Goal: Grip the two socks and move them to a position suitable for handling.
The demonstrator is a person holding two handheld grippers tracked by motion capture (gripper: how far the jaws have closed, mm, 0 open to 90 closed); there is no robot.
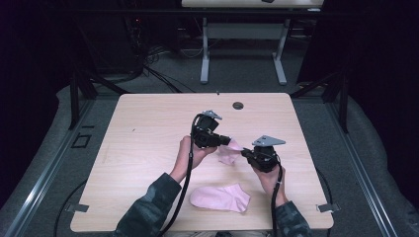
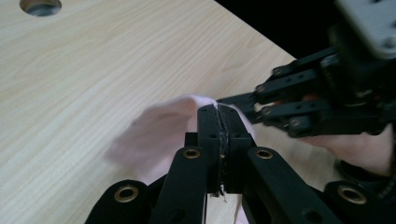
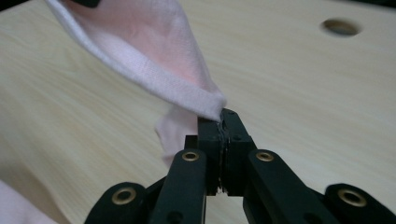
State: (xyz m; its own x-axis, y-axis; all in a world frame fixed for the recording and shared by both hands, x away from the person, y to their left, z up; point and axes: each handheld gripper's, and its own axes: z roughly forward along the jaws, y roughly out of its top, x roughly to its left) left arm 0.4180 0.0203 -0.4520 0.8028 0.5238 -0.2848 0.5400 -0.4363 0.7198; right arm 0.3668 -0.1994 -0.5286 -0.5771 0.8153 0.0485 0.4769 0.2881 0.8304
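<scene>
A pink sock (image 1: 229, 155) hangs just above the middle of the wooden table (image 1: 148, 148), held up between both grippers. My left gripper (image 1: 230, 141) is shut on one side of its opening; in the left gripper view the jaws (image 2: 218, 112) pinch the cloth (image 2: 159, 133). From the right, my right gripper (image 1: 243, 153) is shut on the other side of the rim. In the right gripper view its tips (image 3: 222, 120) clamp the sock's hem (image 3: 154, 56), which stretches up and to the left. A second pink sock (image 1: 221, 197) lies flat near the table's front edge.
A round cable hole (image 1: 238, 105) sits near the table's far edge. Black cables trail from both grippers over the front edge. Beyond the table stands a white-legged desk (image 1: 242, 49) on grey floor, with dark stands at either side.
</scene>
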